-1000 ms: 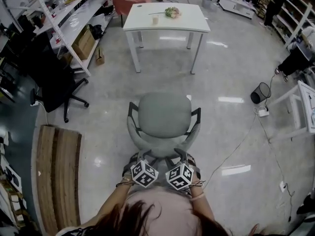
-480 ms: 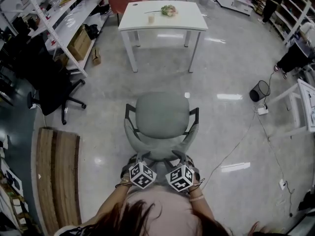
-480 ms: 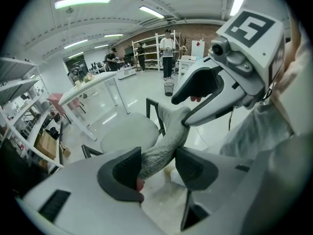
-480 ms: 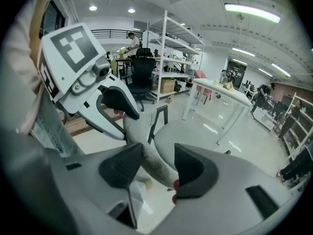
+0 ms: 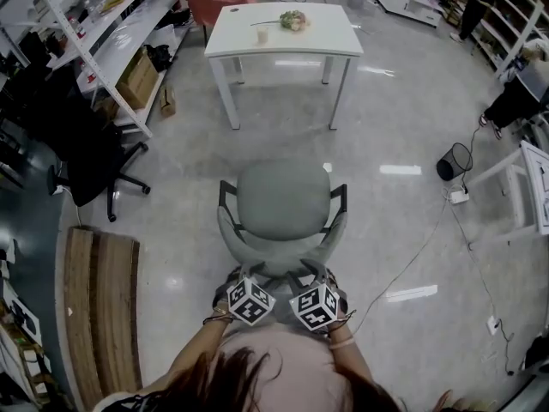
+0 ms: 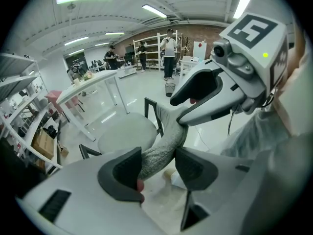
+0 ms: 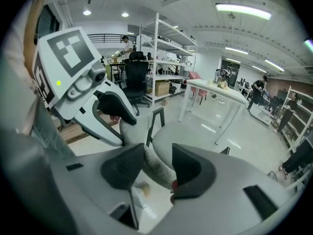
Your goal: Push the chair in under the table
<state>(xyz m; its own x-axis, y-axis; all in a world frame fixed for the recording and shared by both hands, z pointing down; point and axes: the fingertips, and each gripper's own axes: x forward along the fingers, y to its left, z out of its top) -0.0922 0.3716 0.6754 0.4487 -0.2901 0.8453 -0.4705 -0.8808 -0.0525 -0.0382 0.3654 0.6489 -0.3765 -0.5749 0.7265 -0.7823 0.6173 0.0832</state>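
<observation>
At L: clamped on curved top rim of grey padded office chair (image 5: pixel 283 200) w/ left gripper (image 6: pixel 159 166) jaws, just eased a touch wider, rim btwn pads. Centre: rolled slightly fwd vs a sec ago, so narrower floor gap to white rectangular desk (image 5: pixel 322 34), yet seat well apart from it, not under. At R: gripping same rim w/ right gripper (image 7: pixel 157 166) jaws, just closed tighter. Push under way; prob. most travel left.
</observation>
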